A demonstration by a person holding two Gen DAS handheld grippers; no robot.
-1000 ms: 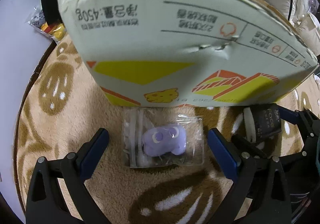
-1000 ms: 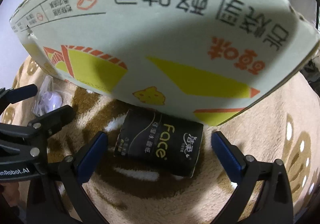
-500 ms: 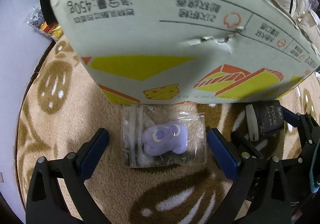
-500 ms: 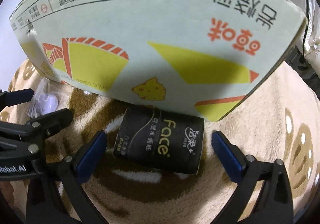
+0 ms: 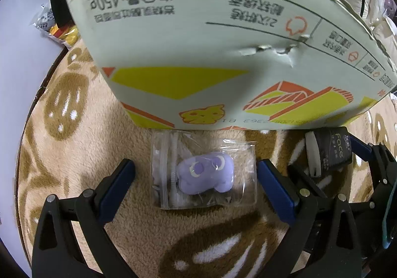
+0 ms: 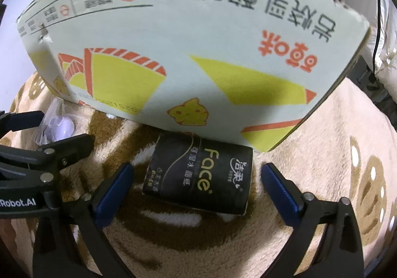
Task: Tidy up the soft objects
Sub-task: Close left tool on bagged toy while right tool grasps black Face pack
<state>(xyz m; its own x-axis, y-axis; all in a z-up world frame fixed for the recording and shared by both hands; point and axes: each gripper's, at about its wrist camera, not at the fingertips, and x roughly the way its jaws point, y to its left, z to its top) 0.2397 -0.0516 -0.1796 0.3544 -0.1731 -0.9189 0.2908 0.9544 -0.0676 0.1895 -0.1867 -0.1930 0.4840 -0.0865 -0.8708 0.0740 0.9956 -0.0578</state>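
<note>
A purple plush toy in a clear zip bag (image 5: 204,175) lies on the brown patterned fleece, right between the blue-padded fingers of my open left gripper (image 5: 196,178). A black tissue pack marked "Face" (image 6: 201,176) lies between the fingers of my open right gripper (image 6: 197,182). Neither gripper touches its object. Both objects rest against the foot of a large pale cardboard box (image 5: 211,42) printed in yellow and orange. The tissue pack (image 5: 327,150) also shows at the right of the left wrist view, and the bagged toy (image 6: 58,126) at the left of the right wrist view.
The cardboard box (image 6: 173,42) fills the upper half of both views and blocks what lies behind. Snack packets (image 5: 53,27) lie on a white surface at the far left, past the fleece (image 5: 62,109) edge. My left gripper's black frame (image 6: 44,161) sits close beside the right one.
Both grippers have moved forward a little, so the bagged toy and the tissue pack sit deeper between the fingers. The box looms larger. Jaws stay open.
</note>
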